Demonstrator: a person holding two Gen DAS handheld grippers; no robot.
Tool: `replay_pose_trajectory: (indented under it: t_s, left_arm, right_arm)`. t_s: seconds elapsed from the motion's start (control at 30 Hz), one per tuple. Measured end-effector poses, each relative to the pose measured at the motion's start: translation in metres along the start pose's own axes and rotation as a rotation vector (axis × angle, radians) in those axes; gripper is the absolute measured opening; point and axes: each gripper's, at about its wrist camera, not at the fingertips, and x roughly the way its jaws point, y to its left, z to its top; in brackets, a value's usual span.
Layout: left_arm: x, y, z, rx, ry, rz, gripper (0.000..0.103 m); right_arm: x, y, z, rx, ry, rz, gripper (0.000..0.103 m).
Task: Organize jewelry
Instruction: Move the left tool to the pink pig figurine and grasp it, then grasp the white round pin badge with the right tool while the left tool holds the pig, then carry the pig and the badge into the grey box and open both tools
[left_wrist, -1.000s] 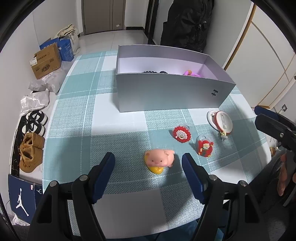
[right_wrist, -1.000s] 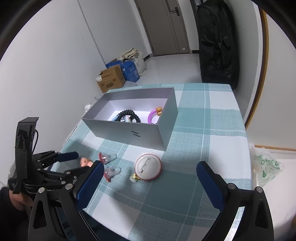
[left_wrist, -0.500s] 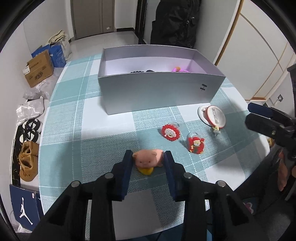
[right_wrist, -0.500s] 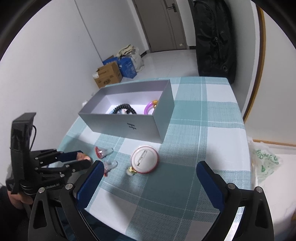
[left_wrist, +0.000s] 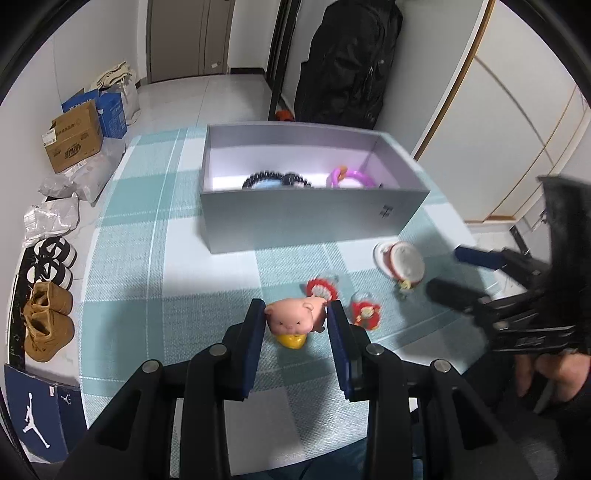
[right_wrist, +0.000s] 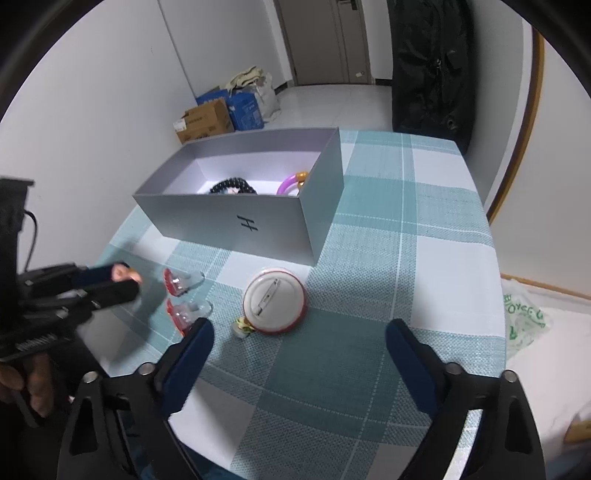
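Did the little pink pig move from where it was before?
Yes. The pink pig, shut in the left gripper, now hangs above its yellow base, nearer the red charm.

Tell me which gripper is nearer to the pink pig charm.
Left. The left gripper is shut on the pink pig charm, pads pressing both its sides. The right gripper sits apart near the round badge, jaws closing on nothing.
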Motion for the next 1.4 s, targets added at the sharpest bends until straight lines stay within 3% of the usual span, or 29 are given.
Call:
replay_pose_trajectory:
  t_s: [0.57,0.73,0.93,1.4]
  left_arm:
    - [-0.017,0.003,0.011,-0.015,-0.043,-0.049,0.029]
    - [-0.017,0.006,0.012,-0.035,-0.039,-0.053,0.029]
    - [-0.017,0.006,0.012,-0.037,-0.04,-0.056,0.029]
    - [-0.015,0.007,0.014,-0.051,-0.045,-0.057,0.029]
  right_arm:
    - [0.021,0.019,0.006,-0.073,-0.005,-0.048,0.067]
    - [0.021,0.025,0.006,-0.109,-0.009,-0.064,0.041]
    - [0.017,0.022,0.007,-0.093,-0.02,-0.049,0.041]
    - [-0.01,0.0,0.014,0.053,-0.094,0.081,0.041]
